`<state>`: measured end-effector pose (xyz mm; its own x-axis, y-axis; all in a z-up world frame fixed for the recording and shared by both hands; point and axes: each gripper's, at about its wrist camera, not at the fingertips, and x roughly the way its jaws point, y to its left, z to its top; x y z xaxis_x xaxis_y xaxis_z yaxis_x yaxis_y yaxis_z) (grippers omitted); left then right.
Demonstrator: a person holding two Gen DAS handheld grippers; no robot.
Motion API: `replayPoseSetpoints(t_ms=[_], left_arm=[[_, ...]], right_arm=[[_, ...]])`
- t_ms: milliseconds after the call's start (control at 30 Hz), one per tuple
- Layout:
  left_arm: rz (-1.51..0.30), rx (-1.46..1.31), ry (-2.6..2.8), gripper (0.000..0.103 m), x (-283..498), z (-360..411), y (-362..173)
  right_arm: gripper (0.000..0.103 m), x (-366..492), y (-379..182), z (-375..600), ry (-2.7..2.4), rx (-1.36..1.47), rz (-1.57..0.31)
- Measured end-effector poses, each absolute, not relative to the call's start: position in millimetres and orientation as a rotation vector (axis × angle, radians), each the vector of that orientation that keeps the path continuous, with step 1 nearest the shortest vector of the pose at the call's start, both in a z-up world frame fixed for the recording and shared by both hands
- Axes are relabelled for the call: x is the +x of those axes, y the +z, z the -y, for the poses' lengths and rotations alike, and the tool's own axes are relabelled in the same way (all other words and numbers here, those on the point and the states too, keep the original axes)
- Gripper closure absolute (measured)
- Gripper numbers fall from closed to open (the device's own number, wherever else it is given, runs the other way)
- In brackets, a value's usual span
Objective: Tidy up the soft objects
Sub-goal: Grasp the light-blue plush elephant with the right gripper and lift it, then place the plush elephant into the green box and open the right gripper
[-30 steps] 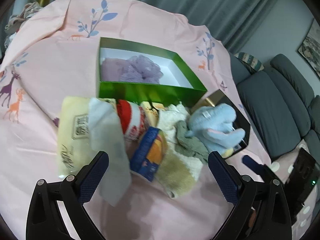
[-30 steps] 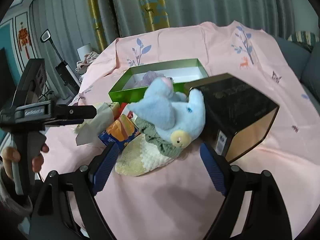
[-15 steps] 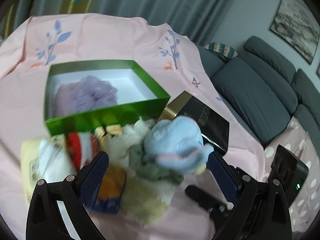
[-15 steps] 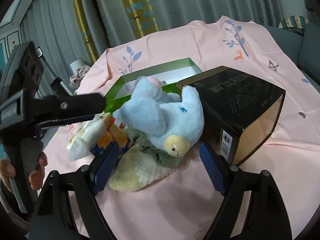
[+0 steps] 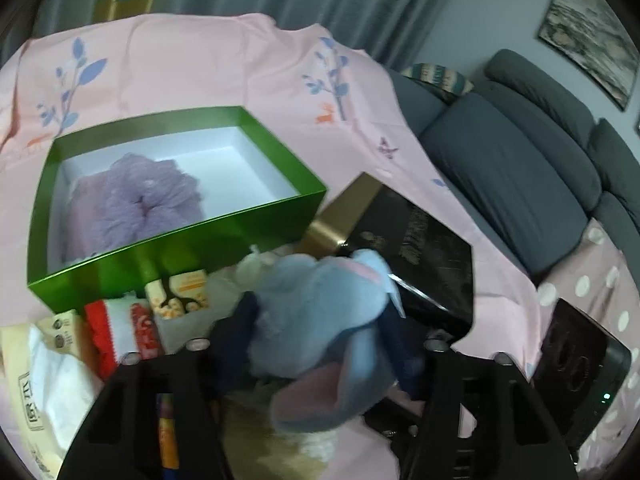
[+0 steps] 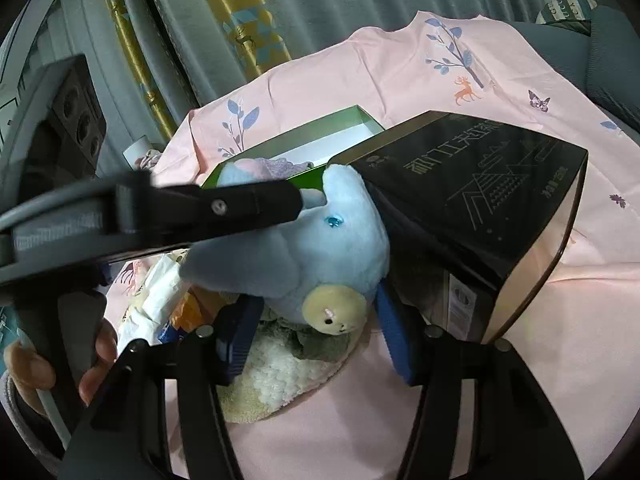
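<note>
A light blue plush toy [image 5: 320, 312] with a yellow face [image 6: 334, 308] lies on a pile of soft things, leaning against a black and gold box [image 6: 480, 200]. My left gripper [image 5: 320, 338] is closing on its body, and both pads press into the fur. My right gripper [image 6: 316, 332] is closing on the head end, its blue pads [image 6: 394, 336] touching either side of the face. The left gripper's finger [image 6: 240, 208] crosses over the toy in the right wrist view. Behind stands an open green box [image 5: 180, 248] holding a purple fluffy piece [image 5: 148, 200].
A cream towel [image 6: 272, 372] and a green cloth [image 6: 320, 344] lie under the toy. Snack packs [image 5: 128, 328] and a tissue pack [image 5: 40, 380] sit to the left. A grey sofa [image 5: 520, 168] and a black device [image 5: 576, 372] are at the right. A person's hand [image 6: 100, 352] holds the left gripper.
Both grippers have moved in on the blue plush toy and their jaws have narrowed around it. Earlier the toy lay free ahead of wide jaws.
</note>
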<state>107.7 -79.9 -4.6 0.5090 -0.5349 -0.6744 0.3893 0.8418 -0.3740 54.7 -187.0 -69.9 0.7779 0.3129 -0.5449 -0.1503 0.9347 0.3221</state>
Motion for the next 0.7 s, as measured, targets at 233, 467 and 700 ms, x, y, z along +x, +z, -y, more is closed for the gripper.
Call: replayPoseSetpoints(t_ms=[233, 467, 700], left_arm=[[-0.798, -0.213, -0.570, 0.049, 89.1, 65.6, 27.4], [-0.688, -0.230, -0.533, 0.049, 98.3, 41.6, 80.3], [-0.701, -0.245, -0.435, 0.049, 153.5, 16.0, 92.0]], right_arm=[[0.054, 35.8, -42.0, 178.9, 0.287, 0.228, -0.534], [0.053, 54.1, 11.9, 160.1, 0.354, 0.162, -0.446], [0.053, 117.9, 29.7, 137.9, 0.407, 0.167, -0.479]])
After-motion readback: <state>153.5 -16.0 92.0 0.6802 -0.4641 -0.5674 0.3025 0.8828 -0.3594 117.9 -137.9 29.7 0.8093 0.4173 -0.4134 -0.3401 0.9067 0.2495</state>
